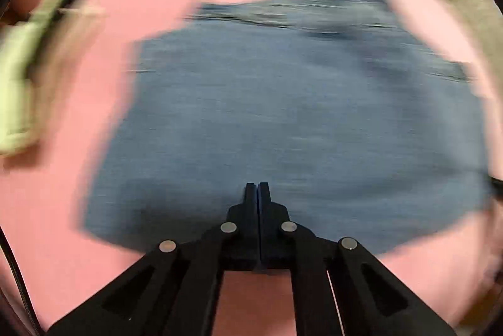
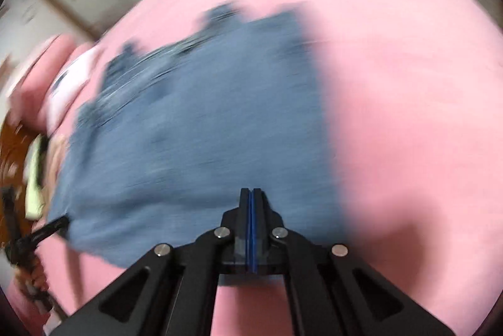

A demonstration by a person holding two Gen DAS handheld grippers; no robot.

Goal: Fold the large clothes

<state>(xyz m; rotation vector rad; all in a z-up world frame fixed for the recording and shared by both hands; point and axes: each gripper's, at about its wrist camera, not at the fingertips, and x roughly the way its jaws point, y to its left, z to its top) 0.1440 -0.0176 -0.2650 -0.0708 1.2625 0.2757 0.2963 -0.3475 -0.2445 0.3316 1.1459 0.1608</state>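
jeans (image 1: 283, 115) lie folded flat on the pink bedcover (image 1: 78, 241), stretching straight ahead of both claws; left gripper (image 1: 257, 185) and right gripper (image 2: 251, 189) fingers pressed together, seemingly empty (blur hides any pinch).

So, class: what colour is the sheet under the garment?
Pink sheet; the garment is blue-grey. Right wrist view shows it best.

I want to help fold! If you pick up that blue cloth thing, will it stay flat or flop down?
The blue garment would probably flop: it lies limp and creased on the pink sheet. It looks like thick denim, so likely heavyish and not slippery.
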